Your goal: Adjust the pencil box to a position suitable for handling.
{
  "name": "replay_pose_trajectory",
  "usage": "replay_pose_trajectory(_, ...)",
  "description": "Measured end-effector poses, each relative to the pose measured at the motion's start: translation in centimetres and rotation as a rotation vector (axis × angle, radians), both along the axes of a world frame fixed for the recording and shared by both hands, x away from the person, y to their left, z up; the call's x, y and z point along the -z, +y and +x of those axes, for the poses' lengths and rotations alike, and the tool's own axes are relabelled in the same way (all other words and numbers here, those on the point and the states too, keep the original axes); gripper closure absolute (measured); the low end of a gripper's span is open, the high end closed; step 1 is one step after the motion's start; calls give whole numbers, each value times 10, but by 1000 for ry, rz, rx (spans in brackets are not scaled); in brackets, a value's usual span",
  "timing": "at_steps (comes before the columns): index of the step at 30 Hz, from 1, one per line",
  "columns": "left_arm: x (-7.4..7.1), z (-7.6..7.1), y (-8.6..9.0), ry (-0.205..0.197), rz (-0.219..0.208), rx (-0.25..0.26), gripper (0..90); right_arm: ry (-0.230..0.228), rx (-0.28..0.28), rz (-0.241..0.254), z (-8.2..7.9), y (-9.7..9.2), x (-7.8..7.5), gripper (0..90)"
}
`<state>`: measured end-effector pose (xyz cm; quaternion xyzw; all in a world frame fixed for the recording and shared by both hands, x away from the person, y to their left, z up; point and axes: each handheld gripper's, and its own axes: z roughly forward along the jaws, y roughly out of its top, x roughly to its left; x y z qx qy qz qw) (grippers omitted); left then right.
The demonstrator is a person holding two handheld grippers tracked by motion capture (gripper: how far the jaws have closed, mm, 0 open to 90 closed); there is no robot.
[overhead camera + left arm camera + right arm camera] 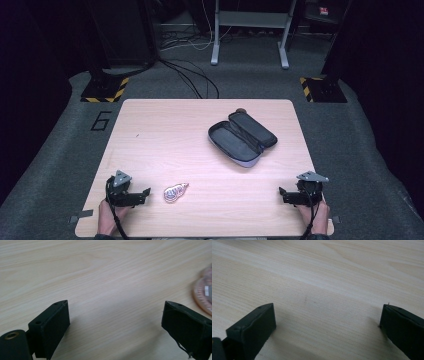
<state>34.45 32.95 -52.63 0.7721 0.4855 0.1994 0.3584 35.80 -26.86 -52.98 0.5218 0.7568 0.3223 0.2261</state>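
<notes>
Firstly, high view: wooden tabletop [165, 130] carrying three entries. Left gripper [145, 191] rests at the near left edge, jaws pointing toward a small pink-and-white patterned object [175, 192] that lies just beyond their tips, apart from them. Right gripper [281, 192] rests at the near right edge, jaws pointing inward, nothing near them. An open black zip case [241, 138] lies well beyond both, nearer the right gripper's side, its two halves spread flat. Left gripper view: left gripper [115, 315] jaws stand wide apart with bare wood between them; the pink object [204, 293] sits just outside and ahead of the right-hand jaw, untouched. Right gripper view: right gripper [327, 317] jaws likewise spread wide, with plain wood grain between them and ahead. Step in hand, judged: the approach to the pink object, not yet grasped. Next move, judged: the left gripper must shift sideways to bring the object between its jaws, then close on it; likely destination, the open case.
</notes>
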Motion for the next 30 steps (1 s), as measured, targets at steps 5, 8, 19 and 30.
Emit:
replay_pose_trajectory(5, -6, -5, -10, -45, -21, 49, 63, 2, -2, 1, 0, 0, 0, 0)
replay_pose_trajectory(8, -10, -9, -16, -72, -19, 84, 47, 3, -2, 1, 0, 0, 0, 0)
replay_pose_trajectory(19, -14, -10, -51, -69, -36, 221, 43, 2, -3, 1, 0, 0, 0, 0)
replay_pose_trajectory(30, -9, -4, -71, -33, 5, 311, 73, 2, -3, 1, 0, 0, 0, 0)
